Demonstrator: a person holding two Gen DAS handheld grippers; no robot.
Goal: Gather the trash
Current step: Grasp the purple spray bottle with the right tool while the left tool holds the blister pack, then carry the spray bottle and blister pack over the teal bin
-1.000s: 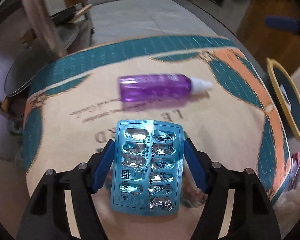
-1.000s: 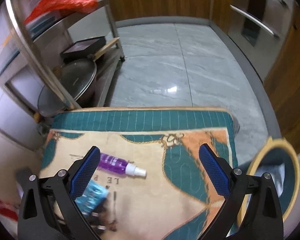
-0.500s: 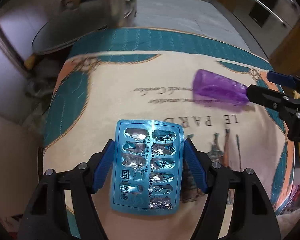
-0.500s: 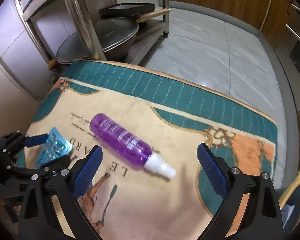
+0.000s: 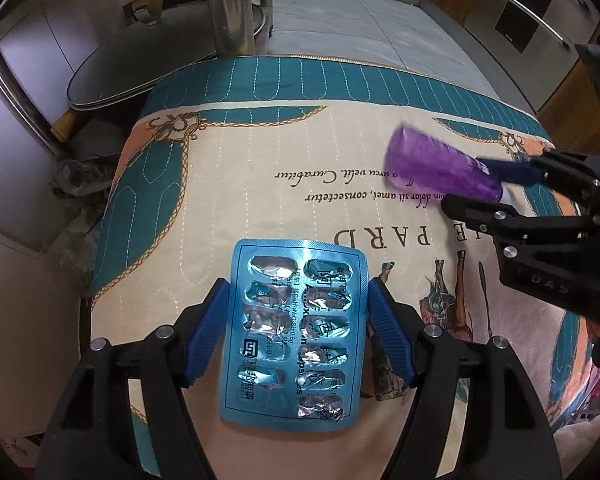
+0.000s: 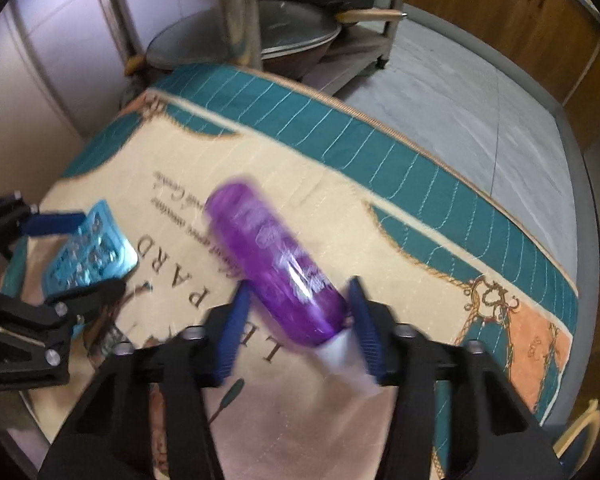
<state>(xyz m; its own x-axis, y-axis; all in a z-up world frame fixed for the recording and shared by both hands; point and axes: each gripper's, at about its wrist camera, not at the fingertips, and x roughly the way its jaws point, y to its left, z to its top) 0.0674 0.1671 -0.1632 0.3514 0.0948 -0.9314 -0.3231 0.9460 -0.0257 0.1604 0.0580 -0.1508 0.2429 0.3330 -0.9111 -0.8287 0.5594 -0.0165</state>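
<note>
Left gripper [image 5: 298,320] pinches the empty pill pack [image 5: 294,332] above the tablecloth's [image 5: 260,184] near edge. Right gripper [image 6: 296,320] straddles the purple bottle [image 6: 276,260] mid-cloth, jaws apparently not clamped; next, squeeze and lift.

A home kitchen. A steel rack [image 6: 240,12] stands at the far edge of the scene, its lower shelf holding a wok [image 6: 296,46] under a wide glass lid [image 5: 140,64], with a wooden handle [image 6: 370,14] sticking out to one side. The floor [image 6: 460,108] is pale grey marble-look tile. Wooden cabinets [image 6: 500,20] line the far wall, and a steel appliance front with bar handles [image 5: 540,12] sits among them. The bench is covered by a quilted cloth [image 5: 300,184] in teal, cream and orange, printed with horses and script, a domestic touch rather than a commercial one.
</note>
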